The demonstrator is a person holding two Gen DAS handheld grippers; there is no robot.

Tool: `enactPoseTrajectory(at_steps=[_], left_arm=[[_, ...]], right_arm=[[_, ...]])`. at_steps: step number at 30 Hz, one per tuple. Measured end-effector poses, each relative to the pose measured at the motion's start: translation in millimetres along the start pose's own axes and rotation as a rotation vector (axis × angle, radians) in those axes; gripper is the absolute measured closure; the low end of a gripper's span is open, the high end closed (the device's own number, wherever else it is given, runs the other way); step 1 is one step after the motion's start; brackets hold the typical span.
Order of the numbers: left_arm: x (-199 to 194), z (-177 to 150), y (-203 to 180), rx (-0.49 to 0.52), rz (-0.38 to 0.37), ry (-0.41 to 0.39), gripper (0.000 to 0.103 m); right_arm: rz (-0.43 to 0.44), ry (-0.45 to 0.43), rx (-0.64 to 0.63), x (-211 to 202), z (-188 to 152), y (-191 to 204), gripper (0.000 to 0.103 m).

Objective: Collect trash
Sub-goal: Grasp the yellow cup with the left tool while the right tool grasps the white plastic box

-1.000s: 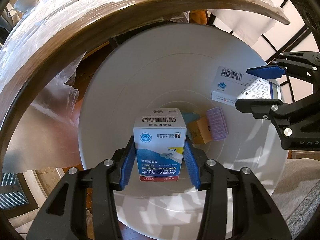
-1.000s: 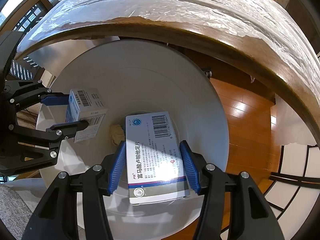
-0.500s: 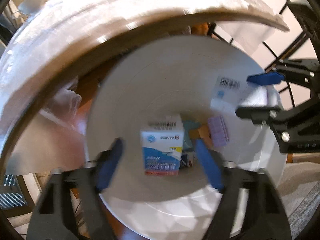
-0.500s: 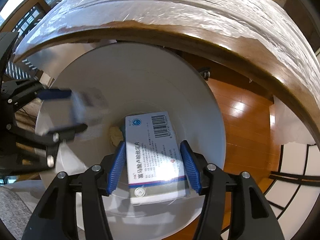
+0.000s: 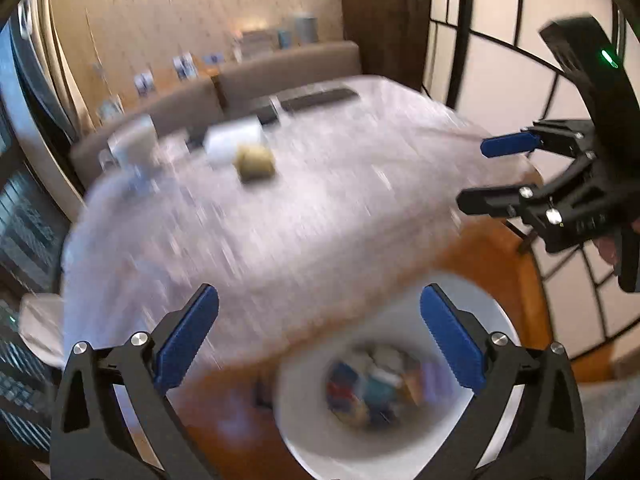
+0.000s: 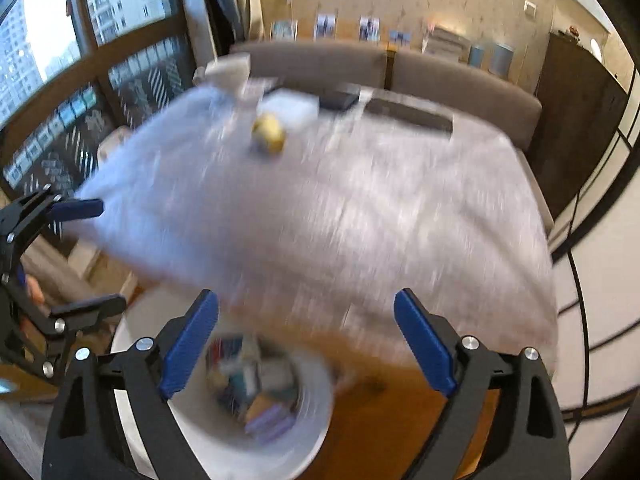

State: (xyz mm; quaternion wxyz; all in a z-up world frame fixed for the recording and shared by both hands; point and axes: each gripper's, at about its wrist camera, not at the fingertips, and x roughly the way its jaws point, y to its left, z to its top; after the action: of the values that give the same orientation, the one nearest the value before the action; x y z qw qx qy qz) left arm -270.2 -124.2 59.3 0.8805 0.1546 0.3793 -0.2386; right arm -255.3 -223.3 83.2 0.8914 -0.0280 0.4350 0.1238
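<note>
both boxes dropped into bin (image 5: 304,436), left gripper (image 5: 320,336) and right gripper (image 6: 306,338) jaws wide, empty

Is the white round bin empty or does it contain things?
Not empty: the white round bin holds blurred colourful boxes at its bottom.

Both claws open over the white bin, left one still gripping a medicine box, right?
Not quite. The left claw grips nothing: its jaws stand wide apart and empty in the left wrist view. The right claw is open too, and the boxes lie blurred inside the white bin.
</note>
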Motion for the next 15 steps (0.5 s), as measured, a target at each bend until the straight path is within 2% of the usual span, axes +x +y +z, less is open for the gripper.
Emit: enactPoseTrajectory(at_steps=[4, 6, 12, 15], left_arm=[[28, 37, 23, 0.007, 0.055, -0.032, 0.002], [46, 48, 34, 0.011, 0.074, -0.017, 0.002], [97, 75, 58, -0.026, 0.090, 0.043, 0.002], [115, 83, 66, -0.041, 0.098, 0.060, 0.002]], right_arm=[[0.014, -0.048, -0.058, 33, 64, -12, 0.015], [0.022, -0.048, -0.092, 53, 89, -13, 0.015], [0.096, 0.011, -0.197, 128, 157, -14, 0.015], [0.116, 0.050, -0.267, 159, 173, -7, 0.015]])
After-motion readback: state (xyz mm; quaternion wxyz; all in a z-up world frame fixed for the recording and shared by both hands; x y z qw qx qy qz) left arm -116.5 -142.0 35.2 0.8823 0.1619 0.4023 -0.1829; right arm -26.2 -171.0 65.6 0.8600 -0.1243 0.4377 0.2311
